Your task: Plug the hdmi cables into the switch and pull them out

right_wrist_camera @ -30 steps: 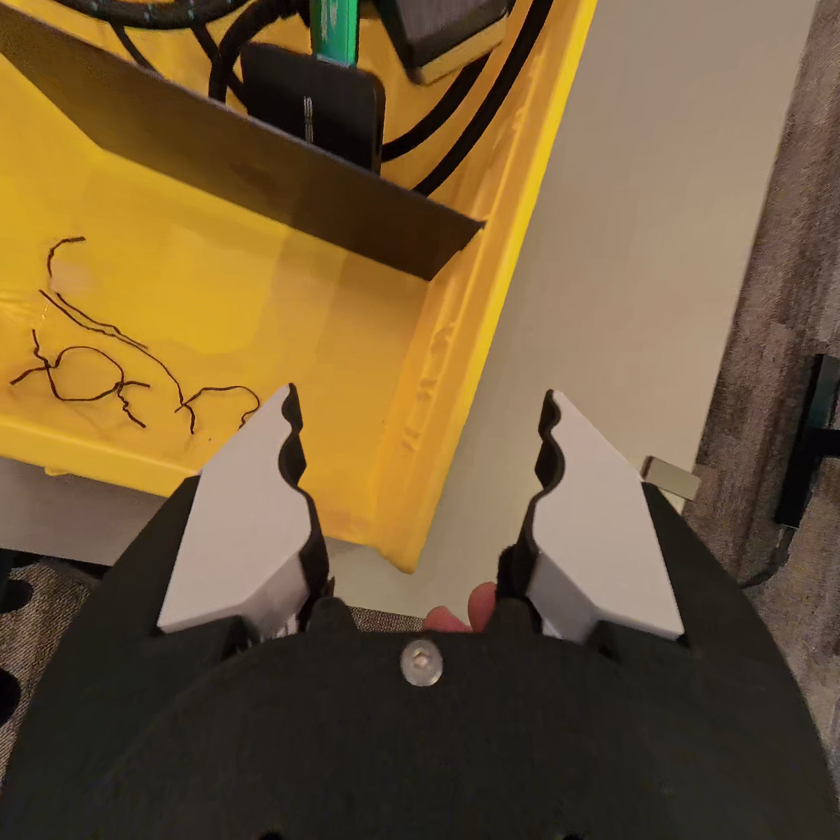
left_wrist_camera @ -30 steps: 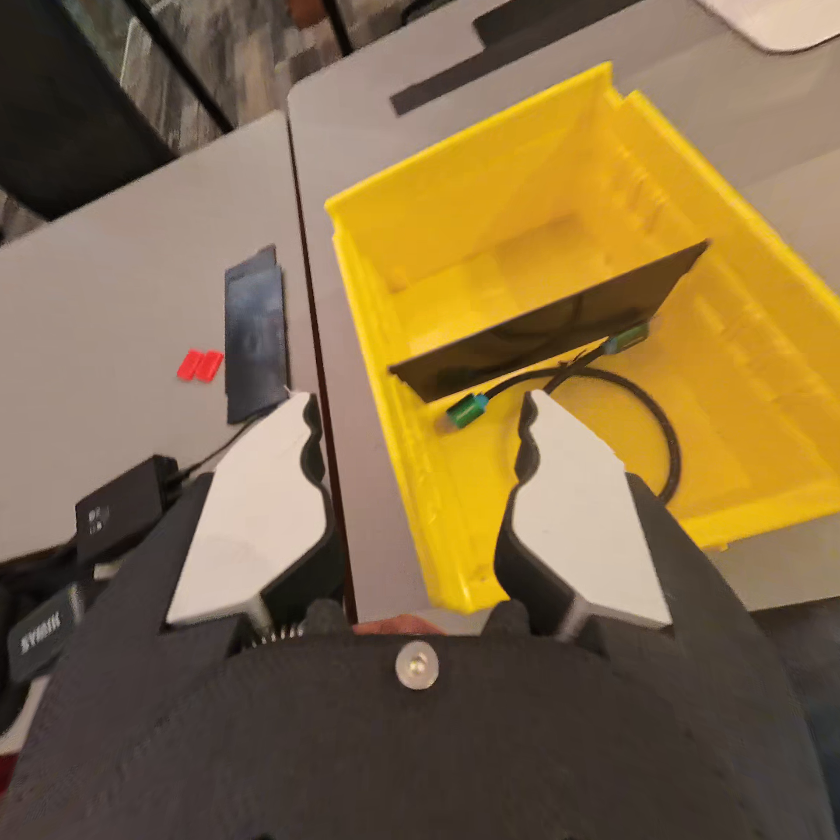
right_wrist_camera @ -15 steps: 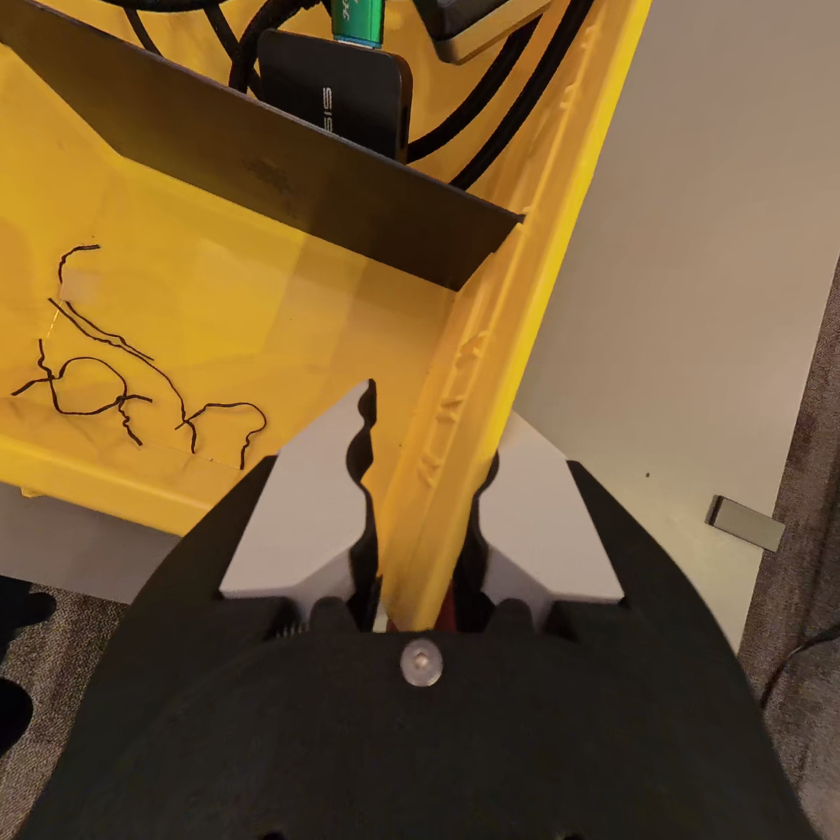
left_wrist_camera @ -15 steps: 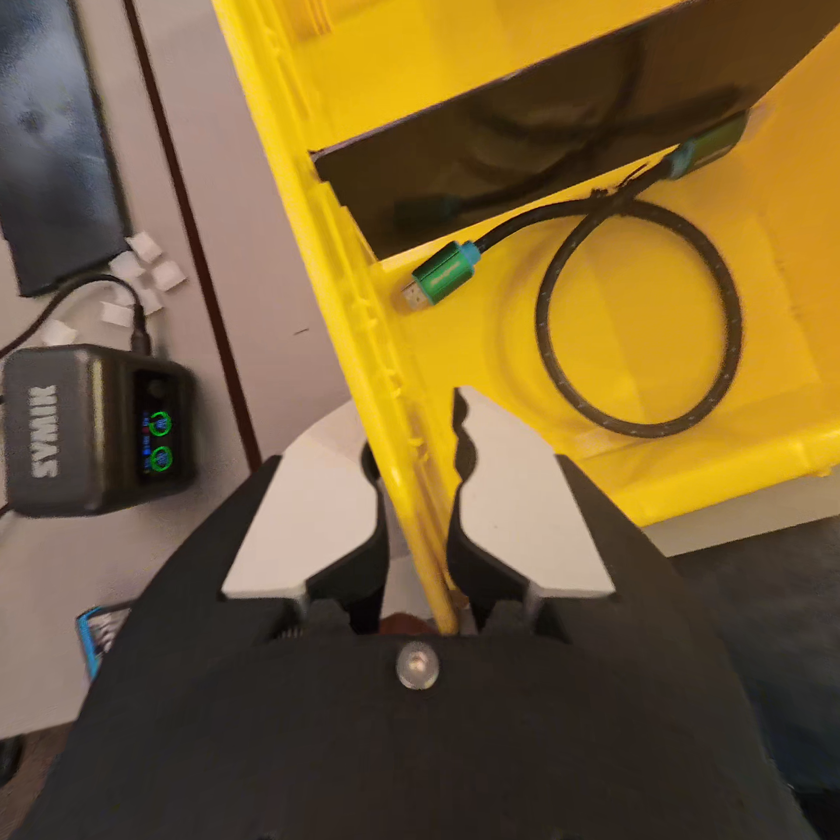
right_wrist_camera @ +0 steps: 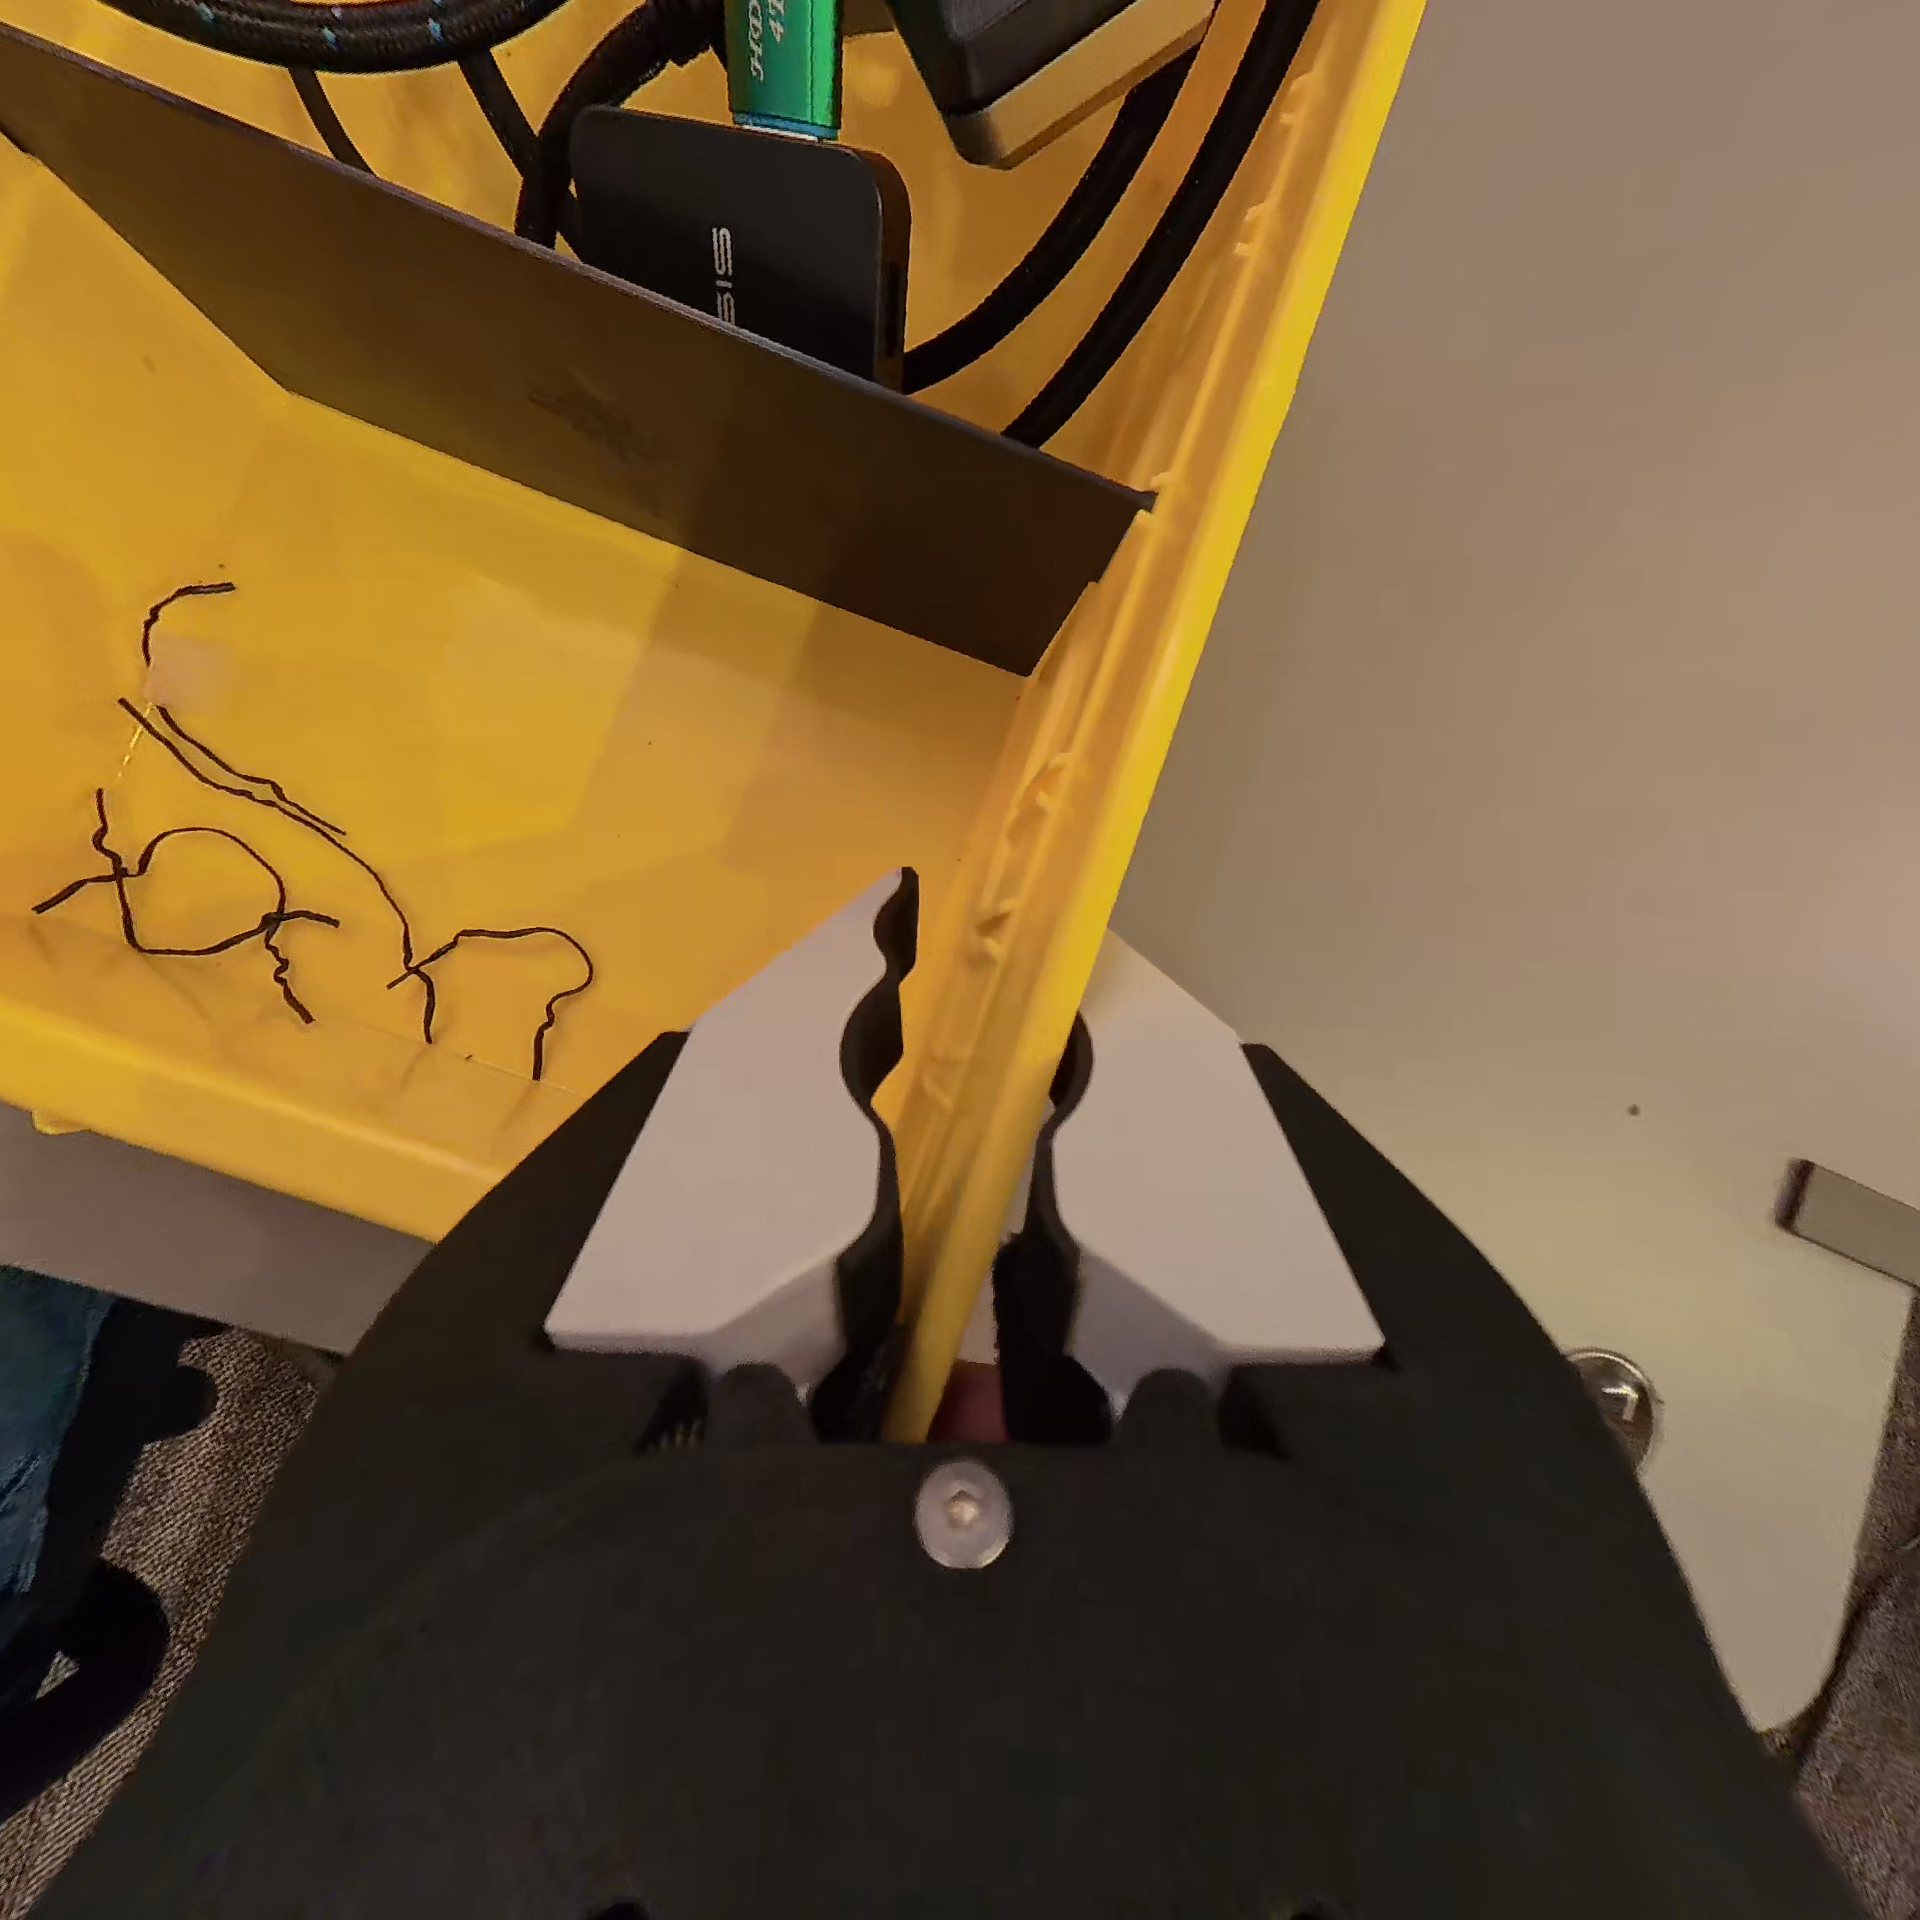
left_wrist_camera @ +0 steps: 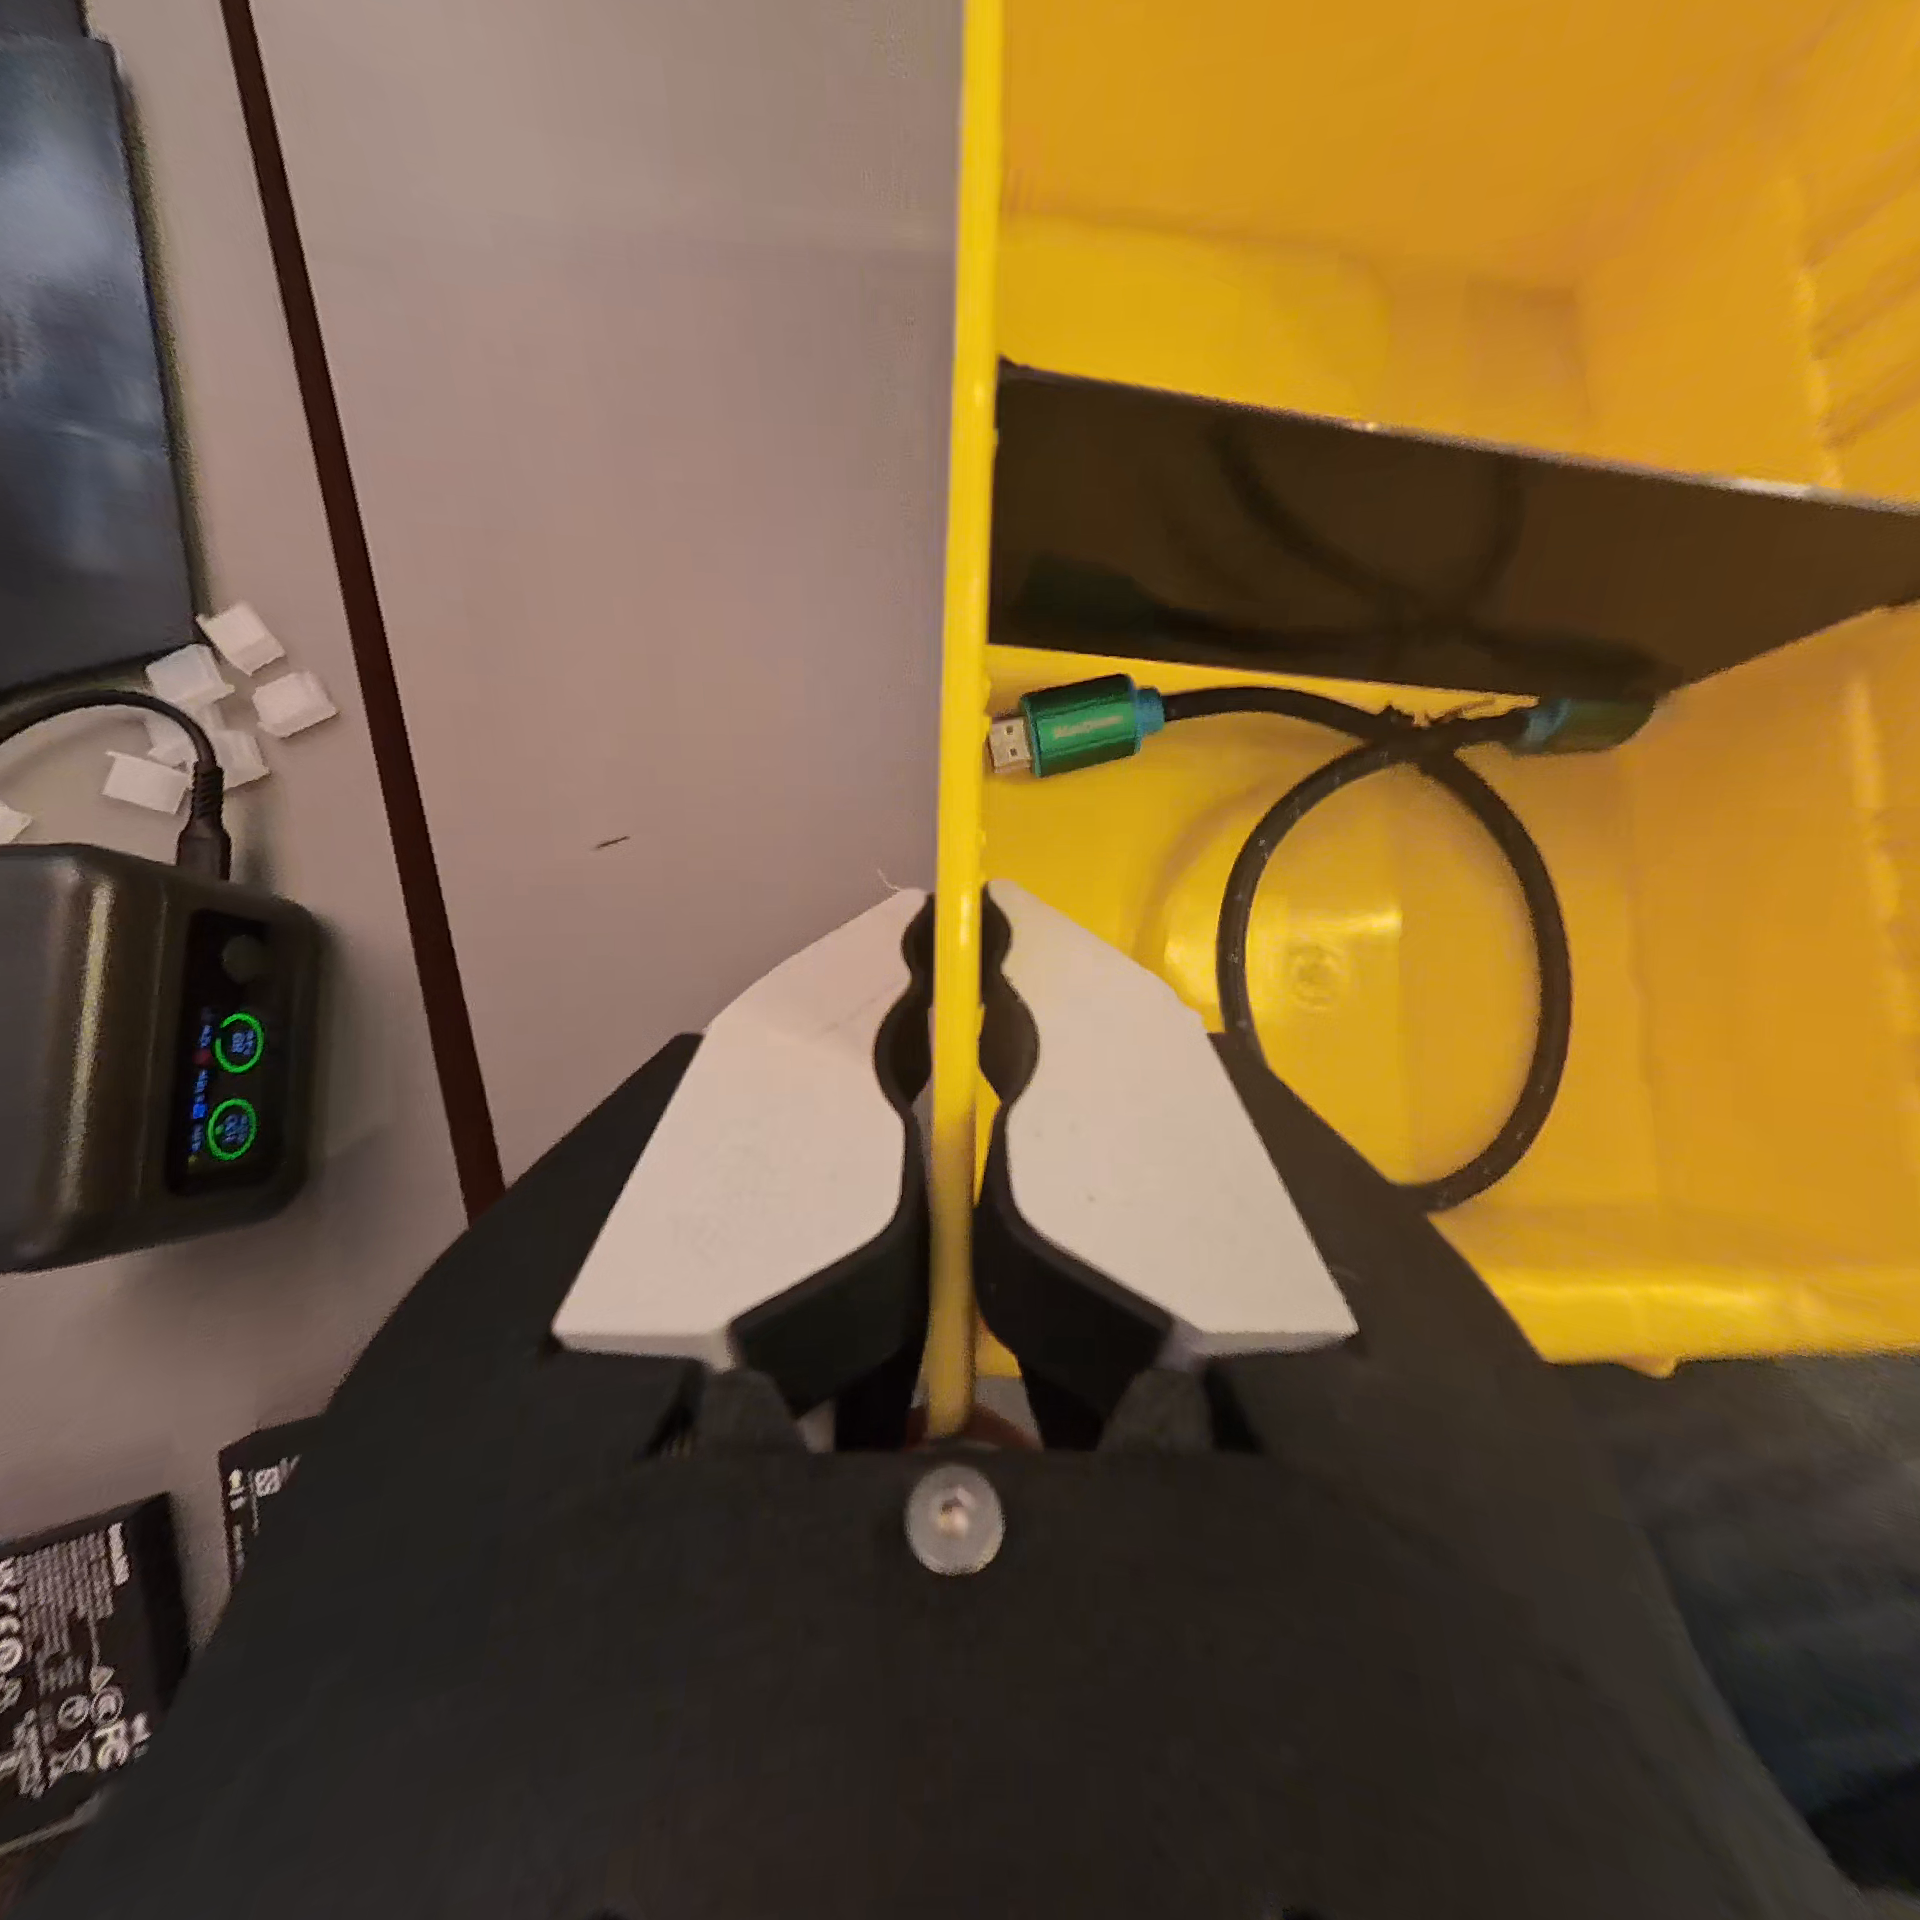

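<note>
Cable [left_wrist_camera: 1392, 935] (green-plugged, seemingly braided) lies coiled, black.

Warm, moderately dim indoor light in both wrist views; soft glare on the yellow bin [left_wrist_camera: 1299, 966] floor and a faint reflection of the cable [left_wrist_camera: 1392, 966] in the glossy black divider [left_wrist_camera: 1455, 561]; wide-angle bending at the margins; slight blur toward the left edges; central detail sharp.

A black divider [right_wrist_camera: 644, 416] hides the lower part of the black switch [right_wrist_camera: 748, 249]. The green HDMI plug [right_wrist_camera: 784, 62] above it is cut off by the top edge. In the left wrist view, the second green connector [left_wrist_camera: 1579, 722] sits half under the divider's shadow.
</note>
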